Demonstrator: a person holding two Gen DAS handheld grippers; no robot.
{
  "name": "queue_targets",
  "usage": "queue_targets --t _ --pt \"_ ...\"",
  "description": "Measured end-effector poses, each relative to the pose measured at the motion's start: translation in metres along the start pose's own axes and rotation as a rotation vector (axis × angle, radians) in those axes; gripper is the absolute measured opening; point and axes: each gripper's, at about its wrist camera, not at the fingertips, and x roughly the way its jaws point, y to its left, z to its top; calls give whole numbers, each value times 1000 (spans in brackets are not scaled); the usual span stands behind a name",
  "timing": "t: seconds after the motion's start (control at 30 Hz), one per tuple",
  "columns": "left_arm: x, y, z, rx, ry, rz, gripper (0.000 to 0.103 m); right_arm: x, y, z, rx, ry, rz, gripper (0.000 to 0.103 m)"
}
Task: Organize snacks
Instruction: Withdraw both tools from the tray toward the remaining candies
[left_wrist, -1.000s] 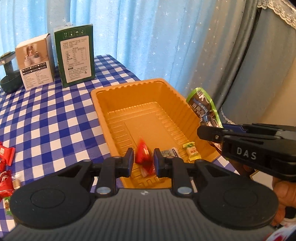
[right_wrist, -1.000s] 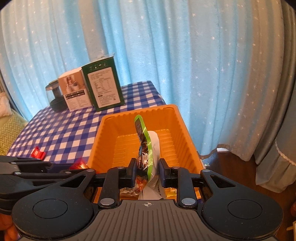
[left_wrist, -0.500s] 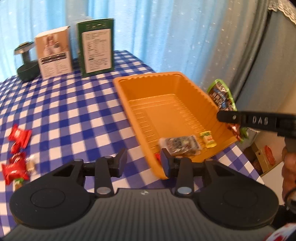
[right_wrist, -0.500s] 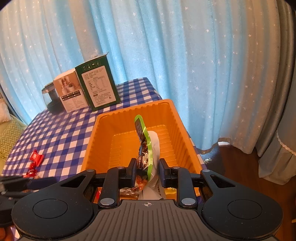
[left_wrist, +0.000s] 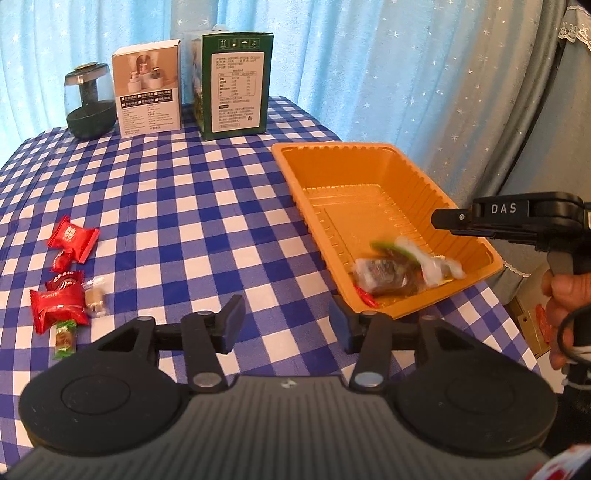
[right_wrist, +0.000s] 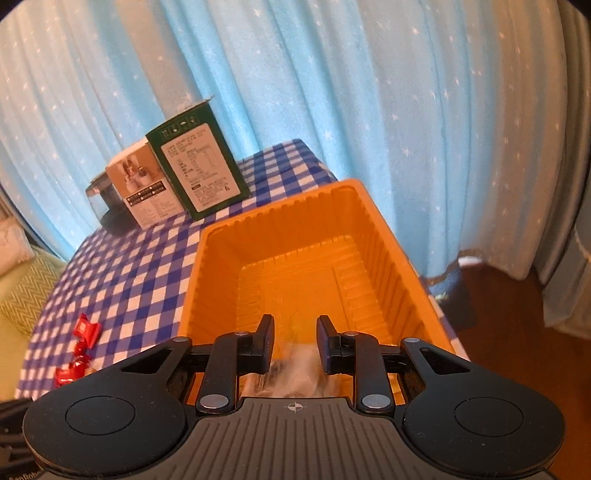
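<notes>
Now one orange tray (left_wrist: 413, 177) sits at the tablecloth's (left_wrist: 177, 206) right edge, with a blurred heap of snack packets (left_wrist: 402, 271) in its near corner. Roughly six wrapped snacks (left_wrist: 64, 273) lie near the left edge. Two boxes (left_wrist: 236, 85) and one jar (left_wrist: 88, 101) line the far edge. "DAS" reads on the right gripper (right_wrist: 294, 343), jaws apart, holding nothing. Left gripper (left_wrist: 288, 325), jaws just opening, stands empty.

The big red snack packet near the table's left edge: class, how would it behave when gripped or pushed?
The red snack packet looks puffy and crinkled, so probably light and squashy. Lying flat on the checked tablecloth, it should slide rather than roll.
</notes>
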Motion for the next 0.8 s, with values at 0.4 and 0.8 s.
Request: queue_targets --t 0.4,0.8 --pt "-20 16 -18 -40 8 16 51 -44 1 -16 50 -22 -2 42" --pt "-66 46 -40 -75 -17 77 56 -69 49 -60 -20 18 32 46"
